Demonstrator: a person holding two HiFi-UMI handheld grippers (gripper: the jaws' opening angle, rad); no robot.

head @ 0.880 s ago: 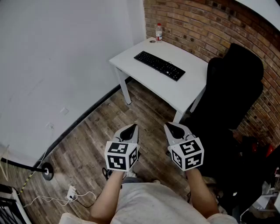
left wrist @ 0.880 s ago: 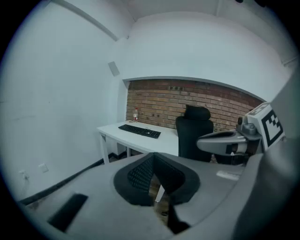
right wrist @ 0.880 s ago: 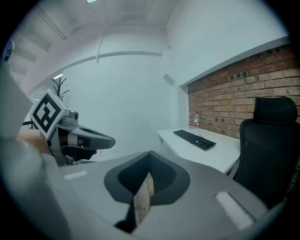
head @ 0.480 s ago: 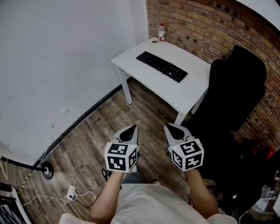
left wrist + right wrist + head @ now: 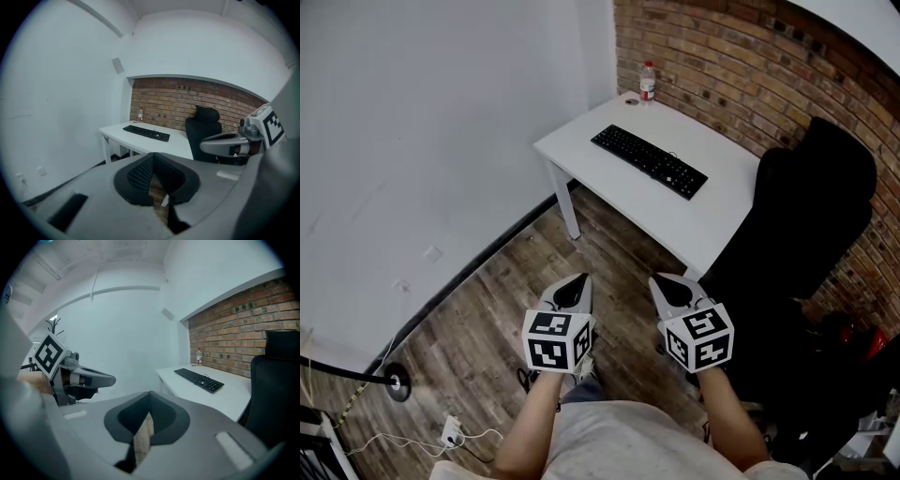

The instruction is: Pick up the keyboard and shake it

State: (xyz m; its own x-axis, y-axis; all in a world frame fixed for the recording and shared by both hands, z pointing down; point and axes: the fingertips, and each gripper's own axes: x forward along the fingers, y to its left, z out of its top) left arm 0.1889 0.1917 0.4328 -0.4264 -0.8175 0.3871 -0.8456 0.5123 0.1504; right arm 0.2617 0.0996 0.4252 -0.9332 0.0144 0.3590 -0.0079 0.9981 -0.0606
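On desk (image 5: 605, 176): keyboard (image 5: 649, 161), bottle (image 5: 648, 81); chair (image 5: 816, 216) beside.

Diffuse, even indoor light: the white wall (image 5: 441, 112) and bench (image 5: 609, 178) read bright without glare, a soft shadow lies on the floor (image 5: 516, 309) beneath the bench, and the black chair (image 5: 816, 206) at the right sinks to near-featureless dark. The head view bows straight lines toward its edges. Both gripper views are circular fisheye pictures with black corners; the near left gripper (image 5: 153, 161) and right gripper (image 5: 150, 401) are soft, the far bench sharper.

Keyboard (image 5: 649, 162) on white desk (image 5: 619, 185) (untouched)
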